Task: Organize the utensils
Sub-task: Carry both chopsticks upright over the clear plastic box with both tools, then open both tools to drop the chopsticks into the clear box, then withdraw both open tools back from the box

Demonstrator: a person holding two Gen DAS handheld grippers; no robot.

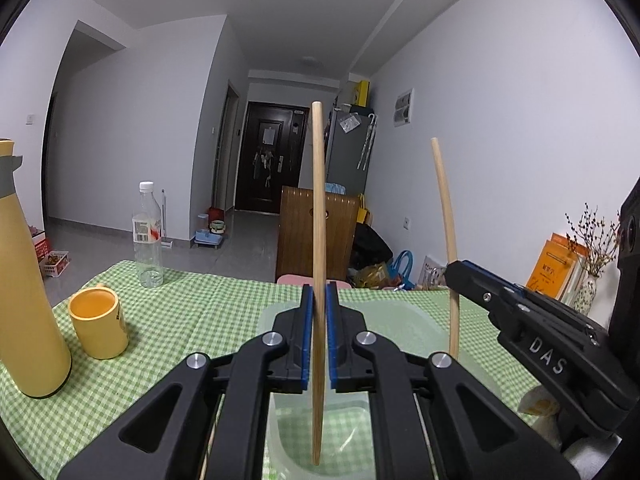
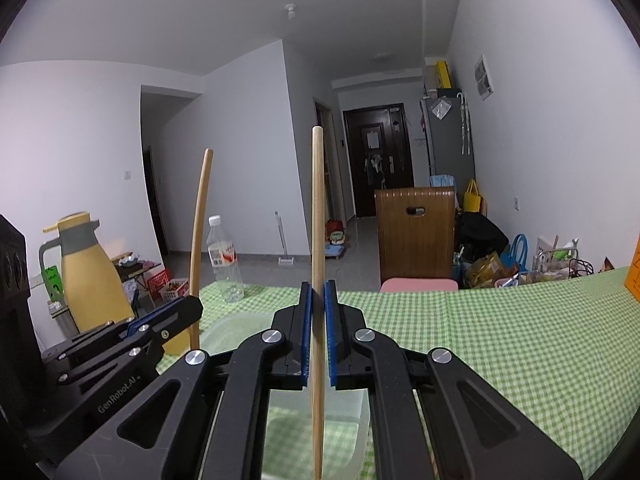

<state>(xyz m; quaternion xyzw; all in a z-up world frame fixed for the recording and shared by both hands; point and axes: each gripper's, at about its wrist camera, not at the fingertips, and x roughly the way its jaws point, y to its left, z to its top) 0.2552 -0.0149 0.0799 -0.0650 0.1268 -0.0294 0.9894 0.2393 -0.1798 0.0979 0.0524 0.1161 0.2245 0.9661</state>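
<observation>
Currently noted: my left gripper [image 1: 319,320] had its jaws pinched on one upright chopstick [image 1: 319,240]; my right gripper [image 2: 319,320] clamped a second chopstick [image 2: 318,240] likewise. Both sticks hung over the clear plastic container [image 1: 400,320] on the checked tablecloth [image 1: 192,320].

Two grippers, left [image 1: 319,334] and right [image 2: 319,332], each clamp one upright chopstick, two chopsticks in all: one [image 1: 319,240] in the left and one [image 2: 318,240] in the right. On the checked tablecloth [image 1: 192,320] stand one clear tub [image 1: 400,320], one yellow mug [image 1: 98,326], one yellow flask [image 1: 28,280], one clear bottle [image 1: 147,236] and one vase [image 1: 586,290].
</observation>
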